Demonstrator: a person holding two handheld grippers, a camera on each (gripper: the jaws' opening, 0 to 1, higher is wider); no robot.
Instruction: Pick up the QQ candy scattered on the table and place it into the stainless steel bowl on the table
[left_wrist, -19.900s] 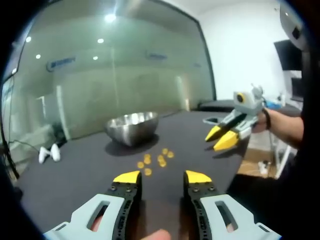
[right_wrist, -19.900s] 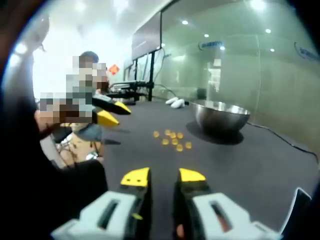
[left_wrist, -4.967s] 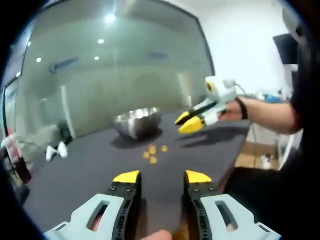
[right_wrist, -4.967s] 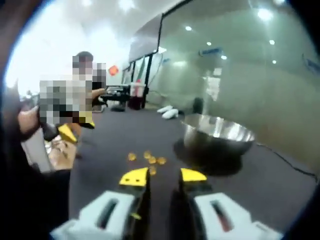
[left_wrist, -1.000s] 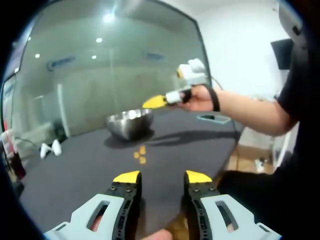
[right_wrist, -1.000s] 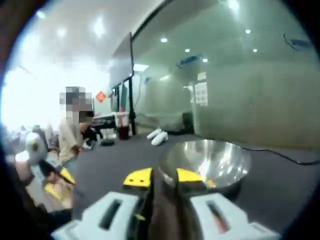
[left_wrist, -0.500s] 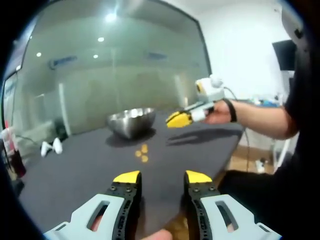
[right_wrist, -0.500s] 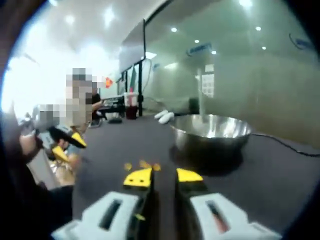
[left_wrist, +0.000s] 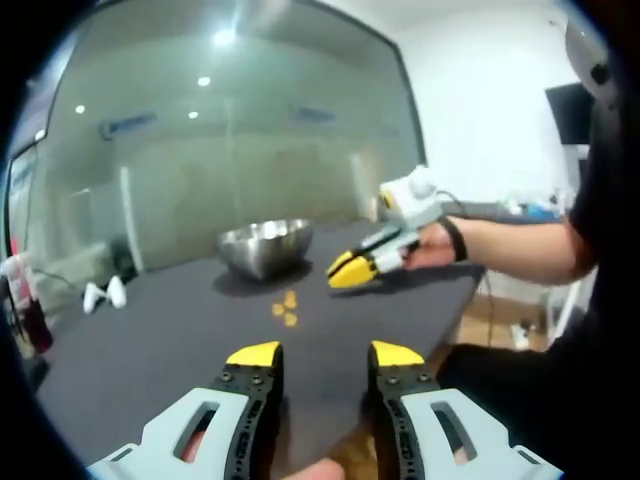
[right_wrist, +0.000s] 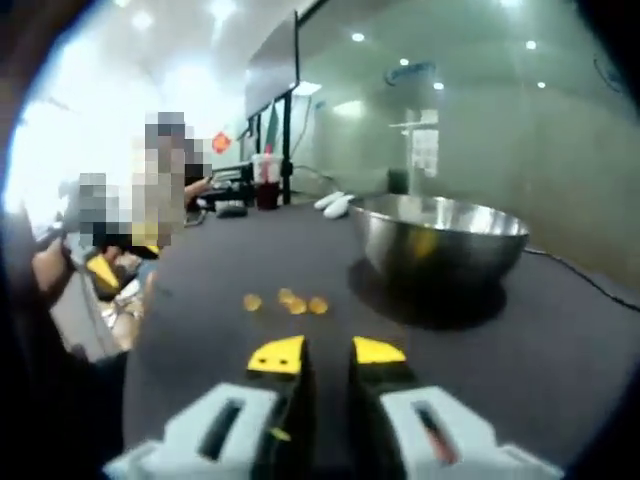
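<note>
Three orange QQ candies (left_wrist: 286, 308) lie close together on the dark table (left_wrist: 150, 340), in front of the stainless steel bowl (left_wrist: 265, 245). My left gripper (left_wrist: 325, 353) hovers open and empty well short of them. A hand brings my right gripper (left_wrist: 350, 269) in from the right, low over the table, just right of the candies. In the right gripper view its jaws (right_wrist: 327, 352) stand a narrow gap apart with nothing between them. The candies (right_wrist: 288, 299) lie just ahead, the bowl (right_wrist: 440, 240) to their right, and the left gripper (right_wrist: 103, 272) far left.
Two small white objects (left_wrist: 100, 295) lie on the table's far side, also seen as the white objects (right_wrist: 335, 203). A cup with a red drink (right_wrist: 266, 180) and a black item (right_wrist: 230, 209) stand behind. A cable (right_wrist: 590, 282) runs past the bowl. A glass wall backs the table.
My right gripper has come away from above the bowl and dropped low toward the candies. My left gripper has stayed put and open.
</note>
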